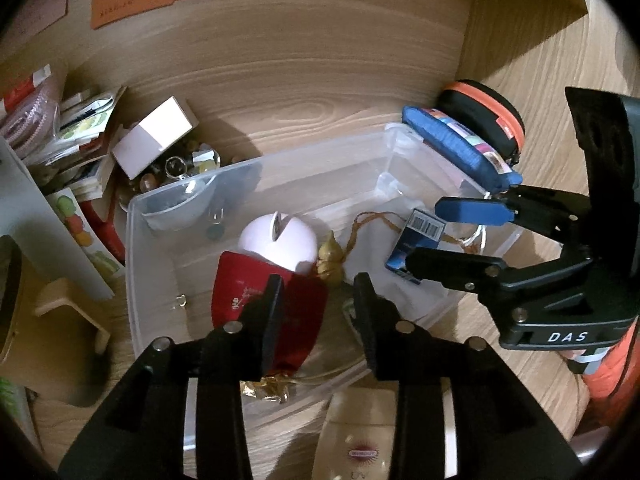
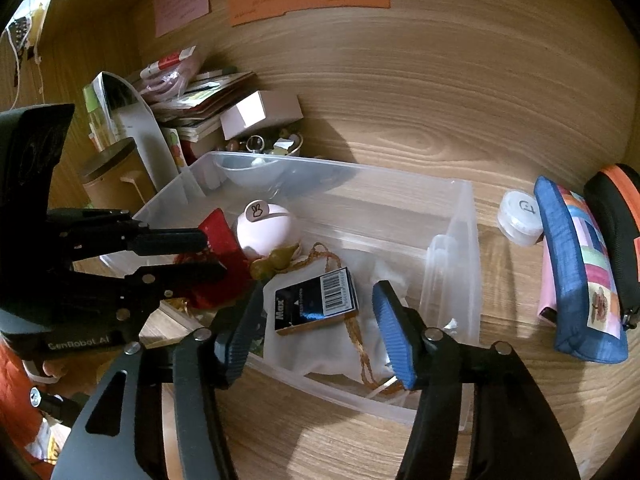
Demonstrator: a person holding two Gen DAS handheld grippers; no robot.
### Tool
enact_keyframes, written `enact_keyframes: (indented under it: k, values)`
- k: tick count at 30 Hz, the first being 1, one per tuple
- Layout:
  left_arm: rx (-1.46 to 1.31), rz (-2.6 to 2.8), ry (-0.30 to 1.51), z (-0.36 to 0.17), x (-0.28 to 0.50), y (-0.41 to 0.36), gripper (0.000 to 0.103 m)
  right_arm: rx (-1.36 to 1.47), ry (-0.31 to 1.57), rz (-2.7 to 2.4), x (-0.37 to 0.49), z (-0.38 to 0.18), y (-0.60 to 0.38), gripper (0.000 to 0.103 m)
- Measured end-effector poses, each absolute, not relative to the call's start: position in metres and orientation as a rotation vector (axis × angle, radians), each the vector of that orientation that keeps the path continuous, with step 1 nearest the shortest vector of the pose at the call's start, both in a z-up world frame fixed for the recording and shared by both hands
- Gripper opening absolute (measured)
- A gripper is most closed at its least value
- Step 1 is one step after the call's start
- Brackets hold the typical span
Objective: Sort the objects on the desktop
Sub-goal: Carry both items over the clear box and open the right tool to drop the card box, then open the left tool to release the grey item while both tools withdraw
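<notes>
A clear plastic bin point(image 1: 132, 264) point(image 2: 464, 216) stands on the wooden desk. In it lie a red pouch point(image 1: 244, 300) point(image 2: 218, 228), a white round gadget point(image 1: 276, 240) point(image 2: 266, 230), a small gold gourd on a cord point(image 1: 330, 258) point(image 2: 276, 264), a blue-black Max box point(image 1: 416, 236) point(image 2: 316, 306) and a white cloth bag point(image 2: 360, 332). My left gripper point(image 1: 320, 300) point(image 2: 212, 254) is open over the red pouch, holding nothing. My right gripper point(image 2: 316, 332) point(image 1: 424, 236) is open above the Max box, empty.
A blue patchwork pouch point(image 1: 456, 148) point(image 2: 576, 276) and a black-orange zip case point(image 1: 488, 116) point(image 2: 616, 224) lie right of the bin, with a white round jar point(image 2: 520, 218). Books, a white box point(image 1: 152, 140) point(image 2: 260, 114) and trinkets are piled behind left. A cream tube point(image 1: 360, 436) lies near the front.
</notes>
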State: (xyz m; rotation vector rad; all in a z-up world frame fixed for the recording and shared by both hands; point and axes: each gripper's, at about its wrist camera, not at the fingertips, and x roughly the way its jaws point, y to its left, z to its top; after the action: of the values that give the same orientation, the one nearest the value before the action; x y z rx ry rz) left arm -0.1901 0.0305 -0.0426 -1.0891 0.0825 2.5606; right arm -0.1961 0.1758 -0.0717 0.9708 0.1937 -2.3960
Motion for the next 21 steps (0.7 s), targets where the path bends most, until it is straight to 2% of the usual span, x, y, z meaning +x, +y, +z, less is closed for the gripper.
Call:
enact_keyframes:
  k: [1, 2, 10, 12, 16, 21]
  values:
    - [-1.089, 2.554, 0.07, -0.042, -0.19, 0.03, 0.046, 0.966, 0.197, -2.399, -0.196, -0.071, 0.176, 0.055]
    - [-1.086, 2.56, 0.061, -0.042, -0.19, 0.029, 0.056, 0.958, 0.204, -2.404, -0.195, -0.071, 0.176, 0.056]
    - [-1.08, 2.618, 0.029, -0.031, -0.188, 0.018, 0.062, 0.885, 0.224, -2.454, -0.19, -0.062, 0.179, 0.068]
    - [-1.061, 2.652, 0.037, -0.026, -0.183, 0.015, 0.069, 0.876, 0.216, -2.455, -0.189, -0.058, 0.181, 0.068]
    - [-1.001, 2.726, 0.069, -0.01, -0.169, 0.009, 0.076, 0.847, 0.191, -2.455, -0.185, -0.048, 0.185, 0.07]
    - [-0.927, 2.825, 0.121, 0.008, -0.148, 0.003, 0.091, 0.81, 0.181, -2.463, -0.176, -0.035, 0.188, 0.072]
